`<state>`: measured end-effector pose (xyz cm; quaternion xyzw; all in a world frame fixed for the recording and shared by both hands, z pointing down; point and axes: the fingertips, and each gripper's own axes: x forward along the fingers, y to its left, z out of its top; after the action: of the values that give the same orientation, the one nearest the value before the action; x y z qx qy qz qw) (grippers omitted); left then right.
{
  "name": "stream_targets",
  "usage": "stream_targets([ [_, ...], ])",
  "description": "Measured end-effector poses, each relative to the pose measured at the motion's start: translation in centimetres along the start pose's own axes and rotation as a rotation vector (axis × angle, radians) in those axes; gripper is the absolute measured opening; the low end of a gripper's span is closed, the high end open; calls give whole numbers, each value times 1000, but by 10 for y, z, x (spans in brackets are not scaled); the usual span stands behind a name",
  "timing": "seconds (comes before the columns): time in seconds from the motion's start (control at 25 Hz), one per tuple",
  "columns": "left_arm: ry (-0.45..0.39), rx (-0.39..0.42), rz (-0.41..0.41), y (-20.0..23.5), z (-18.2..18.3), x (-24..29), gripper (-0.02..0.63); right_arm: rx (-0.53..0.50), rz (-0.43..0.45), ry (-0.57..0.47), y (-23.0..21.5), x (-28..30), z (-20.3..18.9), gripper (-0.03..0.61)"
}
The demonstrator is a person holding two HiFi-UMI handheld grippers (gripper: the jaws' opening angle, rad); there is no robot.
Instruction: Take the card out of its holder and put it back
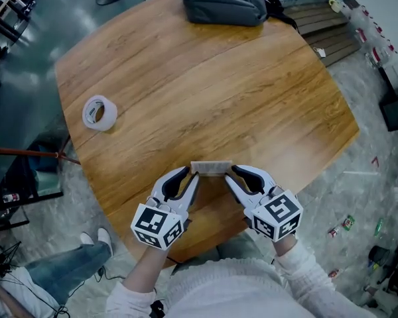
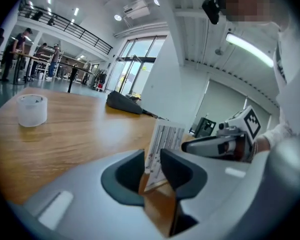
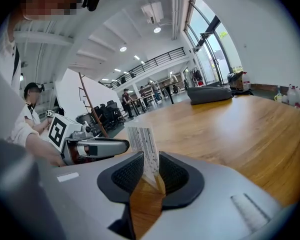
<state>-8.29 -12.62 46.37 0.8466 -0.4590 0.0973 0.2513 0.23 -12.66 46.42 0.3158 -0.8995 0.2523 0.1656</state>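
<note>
From my remote seat, the head view shows both tongs meeting at the 6 o'clock edge of the desk point(image 1: 219, 85), just in front of the person's body. The card point(image 1: 211, 168) stands on its long edge on the wood there. Its one end sits in the left tongs point(image 1: 194, 173) and its other end in the right tongs point(image 1: 231, 172).

In the left gripper view, the left tongs are spread. The card point(image 2: 164, 139) rises upright in the gap between the two dark pads and leans close to the 3 o'clock pad. I see no pinch on it. In the right gripper view, the right tongs point(image 3: 150, 166) are parted too. The card's printed end point(image 3: 142, 141) stands between the ribbed pads with a slit of desk showing beneath it. Neither pair is clamping it.

I cannot tell whether a clear holder is around the card.

On the rest of the desk, a roll of tape point(image 1: 99, 112) lies flat towards 9 o'clock, well apart from the card. A grey bag point(image 1: 223, 2) sits at the 12 o'clock edge.
</note>
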Motion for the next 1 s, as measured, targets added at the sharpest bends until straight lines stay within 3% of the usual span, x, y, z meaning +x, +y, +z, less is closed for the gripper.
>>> stream_targets([
  [0.6,8,42,-29,0,3,10,109,-32,11,0,1,13,7,109],
  [1.0,0,60,-29,-2,5,13,87,-23,-25,-11,-1,15,10,69],
])
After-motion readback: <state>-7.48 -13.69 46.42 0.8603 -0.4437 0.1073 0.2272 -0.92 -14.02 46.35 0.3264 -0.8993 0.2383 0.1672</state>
